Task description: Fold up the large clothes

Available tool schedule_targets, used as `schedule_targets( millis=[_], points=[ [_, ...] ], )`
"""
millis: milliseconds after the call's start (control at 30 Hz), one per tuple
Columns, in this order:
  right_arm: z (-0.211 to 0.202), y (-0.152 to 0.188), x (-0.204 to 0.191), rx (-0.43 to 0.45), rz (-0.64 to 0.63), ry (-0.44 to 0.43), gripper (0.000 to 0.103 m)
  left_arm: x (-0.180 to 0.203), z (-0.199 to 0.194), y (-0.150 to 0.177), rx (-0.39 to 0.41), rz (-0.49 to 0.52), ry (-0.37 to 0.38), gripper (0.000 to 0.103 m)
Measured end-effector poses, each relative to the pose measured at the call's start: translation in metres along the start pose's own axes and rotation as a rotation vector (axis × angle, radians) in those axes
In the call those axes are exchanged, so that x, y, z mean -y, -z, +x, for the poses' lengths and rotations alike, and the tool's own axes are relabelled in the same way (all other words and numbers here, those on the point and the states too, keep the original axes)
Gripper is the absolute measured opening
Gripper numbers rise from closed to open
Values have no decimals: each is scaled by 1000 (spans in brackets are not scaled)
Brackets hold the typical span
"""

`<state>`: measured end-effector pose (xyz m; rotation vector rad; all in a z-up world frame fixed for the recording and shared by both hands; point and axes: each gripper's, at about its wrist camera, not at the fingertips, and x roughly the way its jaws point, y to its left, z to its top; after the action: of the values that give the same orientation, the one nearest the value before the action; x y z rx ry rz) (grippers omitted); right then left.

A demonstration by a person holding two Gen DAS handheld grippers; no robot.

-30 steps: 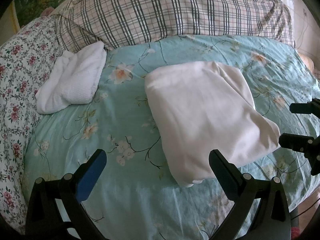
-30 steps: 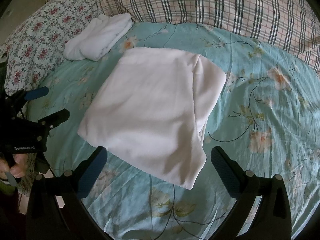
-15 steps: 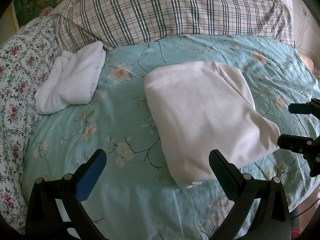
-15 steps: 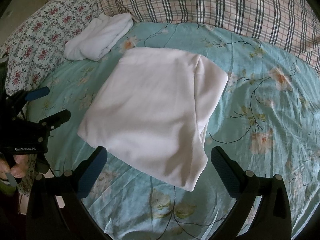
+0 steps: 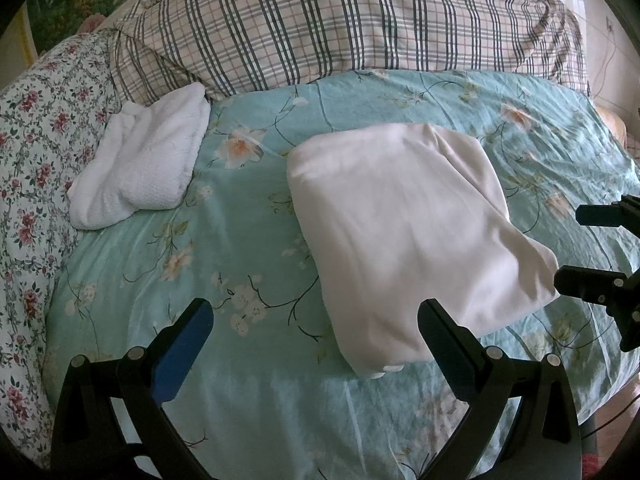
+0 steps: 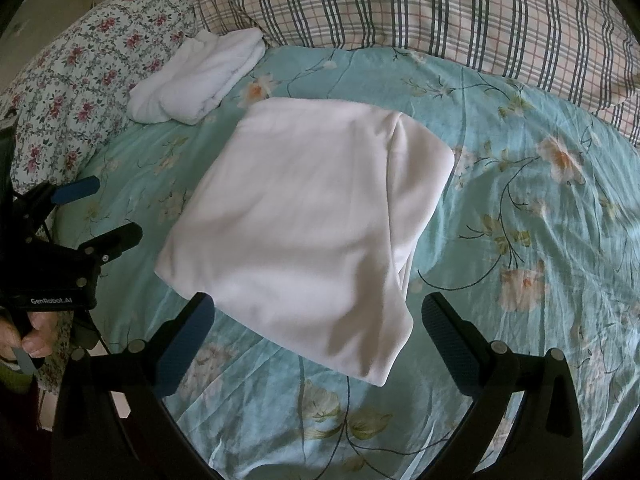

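On the teal floral sheet [image 5: 256,240] lies the folded garment [image 5: 404,232], a pale square pad, flat, mid-bed. My left claw [image 5: 316,322] hangs above its near-left corner, fingers wide apart, gripping nothing. My right claw [image 6: 316,320] hovers over the near edge, spread wide too, empty. A folded white towel [image 5: 140,160] sits well apart, against the plaid pillow [image 5: 340,20].
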<state>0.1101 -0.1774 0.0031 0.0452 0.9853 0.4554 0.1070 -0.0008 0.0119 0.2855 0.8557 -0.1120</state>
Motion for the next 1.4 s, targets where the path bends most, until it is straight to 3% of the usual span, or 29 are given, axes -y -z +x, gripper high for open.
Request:
schedule_targets(
  millis=[1400],
  points=[
    [6, -12, 5, 5, 12, -1, 103, -10, 10, -11, -3, -17, -3, 102]
  ],
)
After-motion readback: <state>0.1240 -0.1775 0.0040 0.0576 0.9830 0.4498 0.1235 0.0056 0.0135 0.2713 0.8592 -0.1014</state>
